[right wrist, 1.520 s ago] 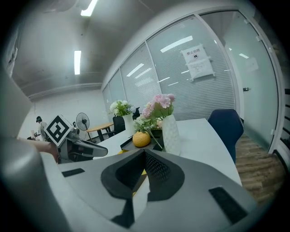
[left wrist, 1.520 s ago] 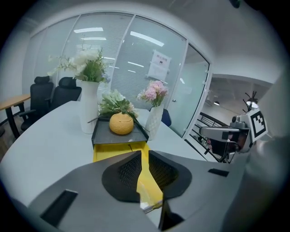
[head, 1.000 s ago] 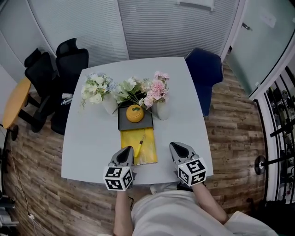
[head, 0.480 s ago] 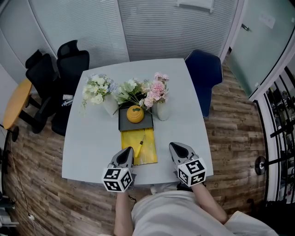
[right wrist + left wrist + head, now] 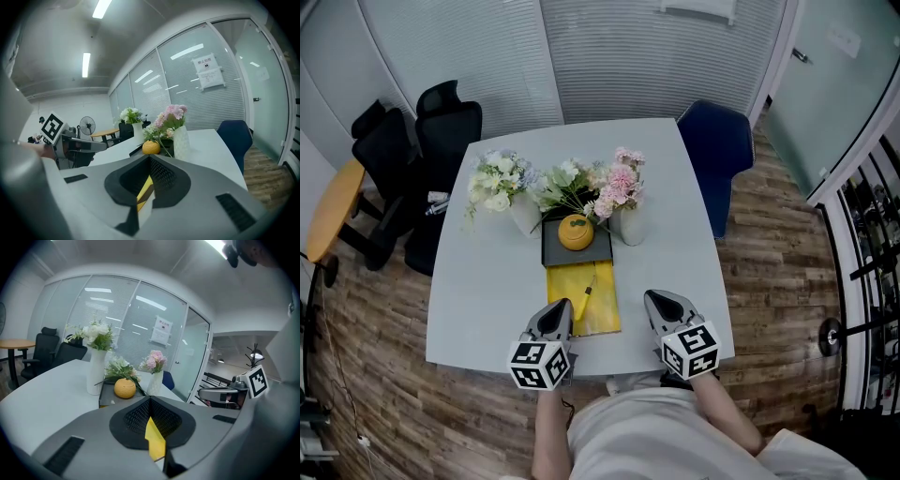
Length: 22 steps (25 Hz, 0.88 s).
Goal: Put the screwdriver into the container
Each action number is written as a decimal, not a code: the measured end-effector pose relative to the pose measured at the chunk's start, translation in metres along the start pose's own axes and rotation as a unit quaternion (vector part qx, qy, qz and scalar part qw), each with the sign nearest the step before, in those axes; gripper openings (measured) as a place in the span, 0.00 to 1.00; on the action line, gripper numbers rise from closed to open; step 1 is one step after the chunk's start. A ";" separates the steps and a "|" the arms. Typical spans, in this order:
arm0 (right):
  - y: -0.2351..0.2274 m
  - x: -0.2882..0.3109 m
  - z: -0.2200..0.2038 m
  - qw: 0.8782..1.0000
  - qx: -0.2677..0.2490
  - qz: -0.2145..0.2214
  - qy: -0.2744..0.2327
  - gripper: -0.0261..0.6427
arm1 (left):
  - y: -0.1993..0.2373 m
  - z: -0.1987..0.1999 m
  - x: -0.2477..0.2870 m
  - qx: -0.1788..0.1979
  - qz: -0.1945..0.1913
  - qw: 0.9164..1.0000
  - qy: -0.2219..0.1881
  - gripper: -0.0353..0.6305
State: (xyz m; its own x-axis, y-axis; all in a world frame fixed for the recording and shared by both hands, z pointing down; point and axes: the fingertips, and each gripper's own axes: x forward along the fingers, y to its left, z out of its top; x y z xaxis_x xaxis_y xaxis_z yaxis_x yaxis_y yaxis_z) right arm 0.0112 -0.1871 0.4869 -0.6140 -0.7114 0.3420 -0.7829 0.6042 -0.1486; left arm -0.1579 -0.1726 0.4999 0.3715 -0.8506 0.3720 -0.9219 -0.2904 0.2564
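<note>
The screwdriver (image 5: pixel 585 292), small with a yellow handle, lies on a yellow mat (image 5: pixel 598 309) in the middle of the white table (image 5: pixel 478 300). Behind the mat sits the dark square container (image 5: pixel 555 251) holding a round orange object (image 5: pixel 575 231). My left gripper (image 5: pixel 561 309) hovers at the mat's near left corner, jaws together and empty. My right gripper (image 5: pixel 655 302) is just right of the mat, also shut and empty. In the left gripper view the closed left gripper (image 5: pixel 150 399) points toward the orange object (image 5: pixel 125 388). The right gripper (image 5: pixel 150 158) points the same way in its own view.
Two white vases of flowers (image 5: pixel 523 214) (image 5: pixel 629 225) flank the container at the back. A blue chair (image 5: pixel 717 150) stands at the table's far right. Black office chairs (image 5: pixel 422 131) and an orange side table (image 5: pixel 333 208) are to the left.
</note>
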 end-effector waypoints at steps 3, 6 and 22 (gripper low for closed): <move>0.000 0.001 0.000 1.000 0.000 0.000 0.002 0.06 | 0.001 0.000 0.001 -0.002 -0.001 1.000 0.001 0.06; 0.000 0.001 -0.001 1.000 0.001 0.000 0.002 0.06 | 0.000 -0.001 0.001 -0.003 -0.003 1.000 0.002 0.06; -0.001 -0.002 -0.002 1.000 0.005 0.000 0.001 0.06 | -0.001 -0.006 0.001 -0.005 -0.004 1.000 0.011 0.06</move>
State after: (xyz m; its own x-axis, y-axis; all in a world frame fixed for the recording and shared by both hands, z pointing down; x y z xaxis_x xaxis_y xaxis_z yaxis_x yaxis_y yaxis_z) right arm 0.0132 -0.1855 0.4886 -0.6140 -0.7103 0.3441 -0.7836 0.6008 -0.1580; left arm -0.1557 -0.1702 0.5051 0.3821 -0.8383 0.3890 -0.9174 -0.2934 0.2689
